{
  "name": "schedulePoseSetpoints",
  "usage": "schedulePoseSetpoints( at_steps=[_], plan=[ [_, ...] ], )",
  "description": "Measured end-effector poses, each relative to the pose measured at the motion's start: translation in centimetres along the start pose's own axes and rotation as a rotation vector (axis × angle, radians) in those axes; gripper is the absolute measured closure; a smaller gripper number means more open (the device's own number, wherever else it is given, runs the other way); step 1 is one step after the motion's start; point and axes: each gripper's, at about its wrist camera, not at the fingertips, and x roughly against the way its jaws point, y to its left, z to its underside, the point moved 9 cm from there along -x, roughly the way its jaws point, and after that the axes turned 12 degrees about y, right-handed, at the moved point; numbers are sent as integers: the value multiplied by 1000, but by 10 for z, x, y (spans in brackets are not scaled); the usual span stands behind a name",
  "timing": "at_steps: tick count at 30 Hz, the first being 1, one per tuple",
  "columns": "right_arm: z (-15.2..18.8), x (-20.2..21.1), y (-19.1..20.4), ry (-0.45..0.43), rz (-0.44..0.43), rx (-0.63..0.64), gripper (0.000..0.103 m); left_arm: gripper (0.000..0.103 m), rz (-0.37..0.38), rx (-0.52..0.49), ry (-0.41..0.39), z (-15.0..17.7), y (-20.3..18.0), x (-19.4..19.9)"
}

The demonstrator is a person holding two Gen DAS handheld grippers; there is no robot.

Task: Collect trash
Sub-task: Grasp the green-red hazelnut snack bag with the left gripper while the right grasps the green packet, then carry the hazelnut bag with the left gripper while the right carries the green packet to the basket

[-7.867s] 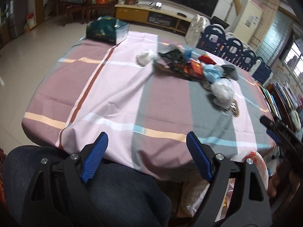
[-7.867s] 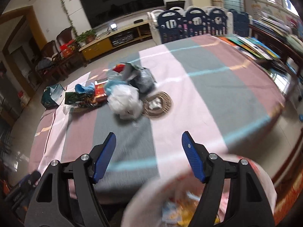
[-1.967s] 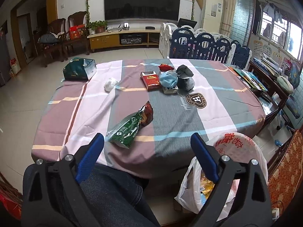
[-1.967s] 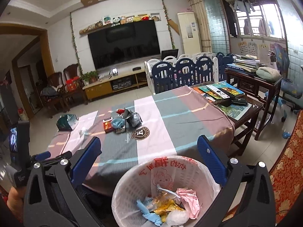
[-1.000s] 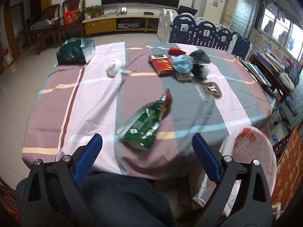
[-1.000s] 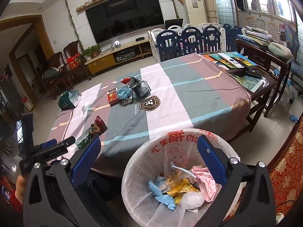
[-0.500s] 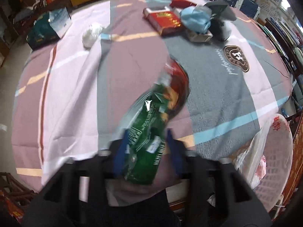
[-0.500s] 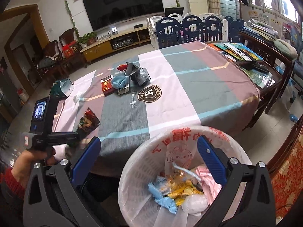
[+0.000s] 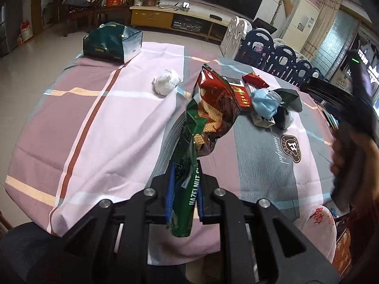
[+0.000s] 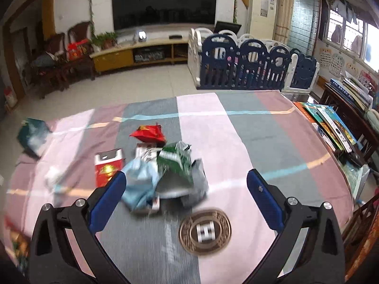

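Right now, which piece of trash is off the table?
The green-and-red snack bag, pinched in the left hand-held gripper and hanging clear of the cloth. The crumpled white wad and the rest lie on the table.

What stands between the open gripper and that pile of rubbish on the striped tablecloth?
Nothing visible: the right gripper hangs open before the rubbish pile, only bare striped tablecloth around it.

snack bag (image 9: 208, 118): glossy crinkled foil | worktop (image 9: 118, 123): matt woven cloth | fingers (image 9: 171, 184): blue ribbed pads, matt black plastic frame
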Motion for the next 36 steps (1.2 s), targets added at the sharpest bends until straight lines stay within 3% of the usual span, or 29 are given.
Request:
schedulePoseSetpoints(
  at_steps=[2, 4, 7, 11, 14, 21, 26, 30, 36],
  plan=[
    [-11, -27, 8, 41, 60, 44, 11, 87, -1, -4, 2, -1, 0, -1],
    [-12, -48, 11, 82, 112, 80, 39, 87, -2, -2, 6, -1, 1, -2],
    [2, -64, 14, 144, 61, 81, 62, 87, -2, 5, 8, 0, 5, -1],
    [12, -54, 8, 131, -23, 52, 94, 87, -1, -1, 5, 1, 2, 0],
    [18, -29, 3, 105, -142, -19, 97, 86, -6, 0, 8, 2, 2, -1],
    [65, 46, 0, 25, -272, -25, 97, 86, -10, 7, 9, 1, 4, -2],
    [127, 75, -6, 17, -293, -56, 97, 86, -18, 3, 12, 2, 4, -3],
    [172, 76, -9, 73, -289, -116, 97, 86, -15, 4, 15, 2, 4, -3],
    [191, 84, -4, 112, -268, -117, 97, 86, -4, -5, 18, 2, 4, -4]
  ],
)
